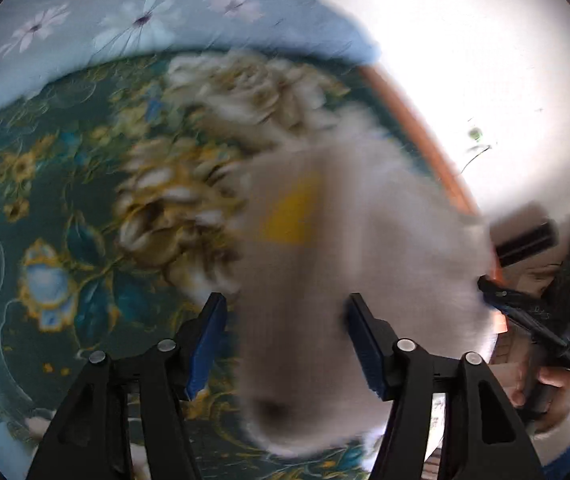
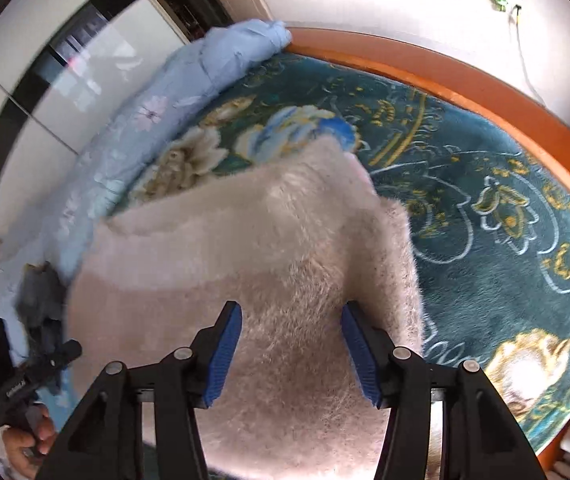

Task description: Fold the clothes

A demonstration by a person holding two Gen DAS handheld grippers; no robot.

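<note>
A fluffy cream-pink sweater (image 2: pixel 253 248) lies bunched on the teal floral blanket (image 2: pixel 485 208) of a bed. It also shows, blurred, in the left wrist view (image 1: pixel 349 280) with a yellow patch (image 1: pixel 289 216) on it. My left gripper (image 1: pixel 285 340) is open, its blue pads either side of the sweater's near part. My right gripper (image 2: pixel 291 352) is open just above the sweater's near edge. The right gripper also shows at the right edge of the left wrist view (image 1: pixel 533 312), and the left gripper at the lower left of the right wrist view (image 2: pixel 25 384).
A light blue floral quilt (image 1: pixel 133 20) is heaped along the far side of the bed (image 2: pixel 189 80). An orange wooden bed frame (image 2: pixel 465 80) rims the blanket against a white wall (image 2: pixel 405 0). A glossy wardrobe (image 2: pixel 65 60) stands behind.
</note>
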